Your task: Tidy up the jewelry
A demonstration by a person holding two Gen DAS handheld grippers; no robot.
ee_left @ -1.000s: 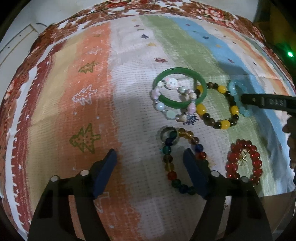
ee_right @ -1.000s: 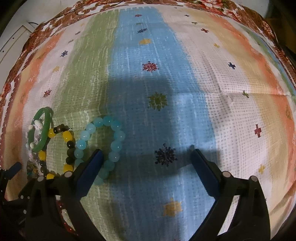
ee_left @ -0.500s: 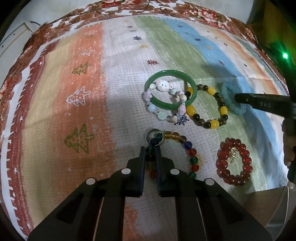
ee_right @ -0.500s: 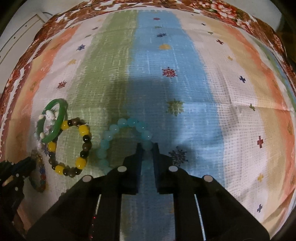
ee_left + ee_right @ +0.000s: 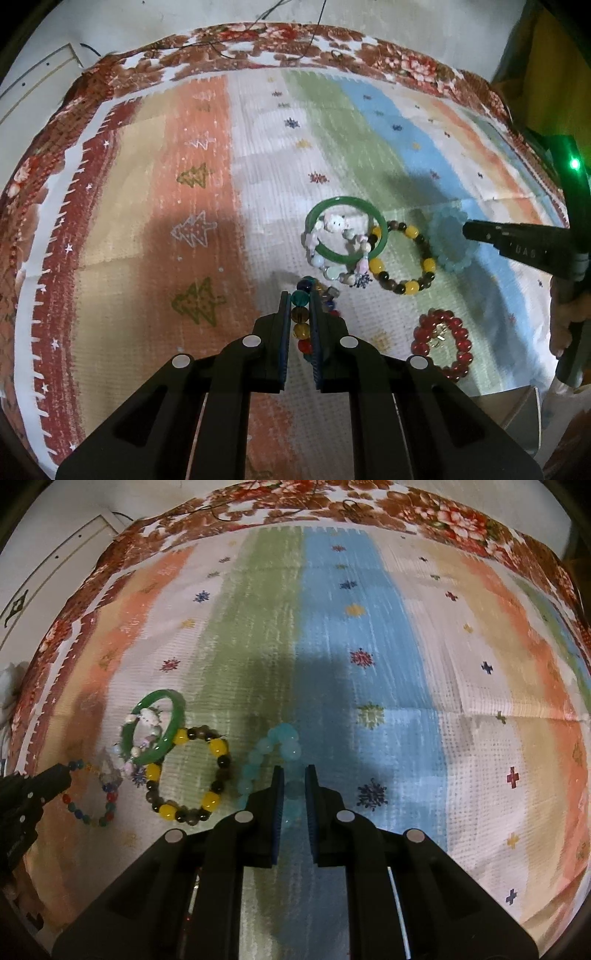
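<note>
My left gripper [image 5: 300, 295] is shut on the multicolour bead bracelet [image 5: 300, 320], lifted off the striped cloth; it also shows in the right wrist view [image 5: 92, 794]. My right gripper [image 5: 294, 771] is shut on the pale blue bead bracelet [image 5: 271, 755], which also shows in the left wrist view [image 5: 448, 242] and looks raised. On the cloth lie a green bangle [image 5: 345, 230] with a pastel charm bracelet [image 5: 334, 254] across it, a yellow-and-brown bead bracelet [image 5: 404, 258], and a red bead bracelet [image 5: 441, 345].
The striped cloth [image 5: 406, 664] has a red floral border at its far edge. A metal container's corner [image 5: 517, 410] shows at the lower right of the left wrist view. A hand [image 5: 565, 314] holds the right gripper's handle.
Both grippers went from open to shut, the left on the multicolour bracelet, the right on the pale blue one. Both have since risen, carrying the bracelets up off the cloth.
</note>
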